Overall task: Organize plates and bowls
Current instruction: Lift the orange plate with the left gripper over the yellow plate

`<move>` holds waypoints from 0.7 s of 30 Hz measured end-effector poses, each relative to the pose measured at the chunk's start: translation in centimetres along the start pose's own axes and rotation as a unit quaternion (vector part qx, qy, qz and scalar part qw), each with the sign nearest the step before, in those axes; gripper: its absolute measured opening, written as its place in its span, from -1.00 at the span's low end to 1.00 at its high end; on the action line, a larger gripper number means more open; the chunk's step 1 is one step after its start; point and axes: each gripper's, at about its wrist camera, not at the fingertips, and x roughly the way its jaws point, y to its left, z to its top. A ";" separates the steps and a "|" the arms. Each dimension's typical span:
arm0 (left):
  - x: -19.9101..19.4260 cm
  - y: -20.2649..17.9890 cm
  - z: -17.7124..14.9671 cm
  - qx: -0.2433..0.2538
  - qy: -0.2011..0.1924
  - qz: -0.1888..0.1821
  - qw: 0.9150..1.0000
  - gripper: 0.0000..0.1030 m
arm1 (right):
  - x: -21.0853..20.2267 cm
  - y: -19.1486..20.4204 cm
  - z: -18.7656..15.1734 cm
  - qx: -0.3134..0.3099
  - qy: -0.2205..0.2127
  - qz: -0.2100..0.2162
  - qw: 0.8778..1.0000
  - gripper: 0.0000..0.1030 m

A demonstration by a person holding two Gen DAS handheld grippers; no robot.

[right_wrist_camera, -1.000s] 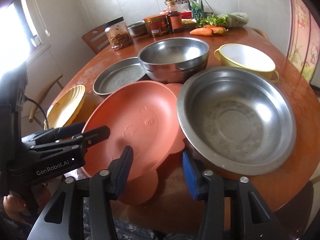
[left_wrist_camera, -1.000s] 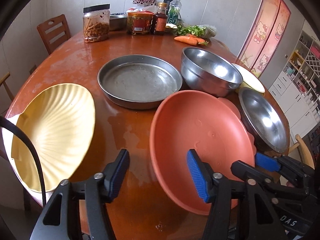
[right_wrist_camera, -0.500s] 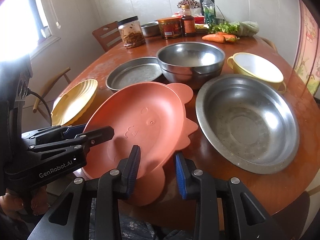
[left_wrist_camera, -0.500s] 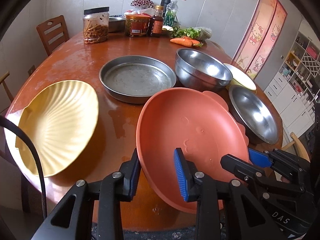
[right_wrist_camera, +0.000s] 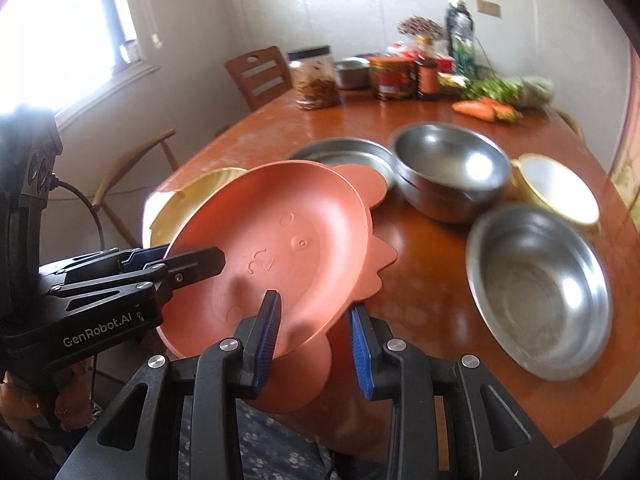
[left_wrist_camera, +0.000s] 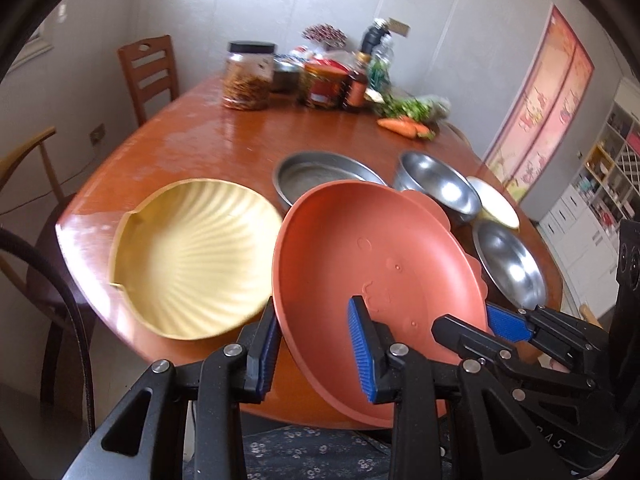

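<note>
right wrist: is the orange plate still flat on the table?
No. The orange plate is tilted above the table, its near rim clamped by both hand-held grippers.

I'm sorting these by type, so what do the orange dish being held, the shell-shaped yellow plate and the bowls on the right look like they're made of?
Orange dish: probably plastic, matte, with moulded raised marks and tab-like ears.
Yellow plate: likely plastic or melamine, ribbed like a shell with a soft sheen; ceramic can't be ruled out.
Two bowls, deep bowl and wide bowl: metal, apparently stainless steel, with bright mirror-like reflections.
</note>
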 end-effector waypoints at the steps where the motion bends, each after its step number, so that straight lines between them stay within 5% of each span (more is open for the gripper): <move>1: -0.4 0.4 0.1 -0.004 -0.005 0.003 1.000 -0.35 | 0.0 0.5 0.4 -0.006 -0.003 0.004 1.000 -0.33; 12: -4.1 4.9 2.7 -0.028 -0.054 0.055 0.997 -0.35 | 0.5 6.1 5.5 -0.074 -0.038 0.040 0.996 -0.32; 21: -1.9 8.2 3.9 -0.047 -0.035 0.077 0.995 -0.35 | 4.0 8.4 7.9 -0.107 -0.031 0.046 0.993 -0.32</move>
